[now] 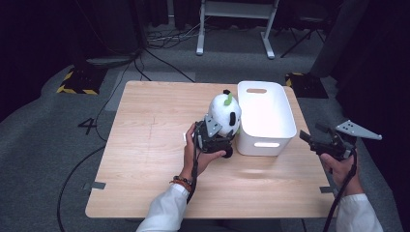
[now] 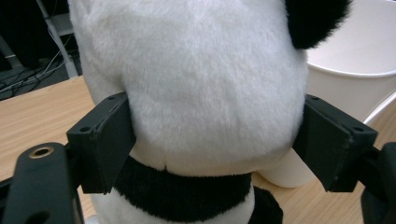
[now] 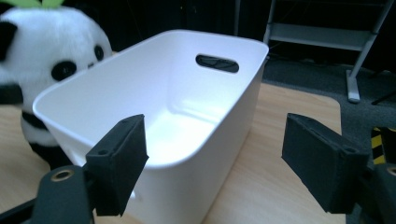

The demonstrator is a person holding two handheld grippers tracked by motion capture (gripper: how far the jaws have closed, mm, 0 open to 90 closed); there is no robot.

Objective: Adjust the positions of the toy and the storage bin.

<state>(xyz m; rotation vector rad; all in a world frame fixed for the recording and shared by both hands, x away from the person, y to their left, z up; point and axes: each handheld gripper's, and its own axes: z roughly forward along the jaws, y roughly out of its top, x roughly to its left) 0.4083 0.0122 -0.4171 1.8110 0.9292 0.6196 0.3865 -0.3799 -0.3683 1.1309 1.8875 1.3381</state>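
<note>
The high view looks forward and down on the whole wooden surface (image 1: 145,159) from above, the left gripper view sits very close behind the plush panda (image 2: 205,93), and the right gripper view faces the white bin (image 3: 224,140) from near, all three sharing panda and bin.

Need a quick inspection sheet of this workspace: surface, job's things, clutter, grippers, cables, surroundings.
Surface: light wooden table, bare around the things.
Job's things: black-and-white plush panda with a green leaf on its head, upright, close beside the white plastic bin with handle slots; bin is empty.
Clutter: nothing seen.
Grippers: left gripper has its jaws pressed on both sides of the panda's head; right gripper is open, held off the table's right edge, facing the bin.
Cables: one trails from each gripper; black cables on the floor.
Surroundings: grey carpet, dark curtains, white desk frame behind.
</note>
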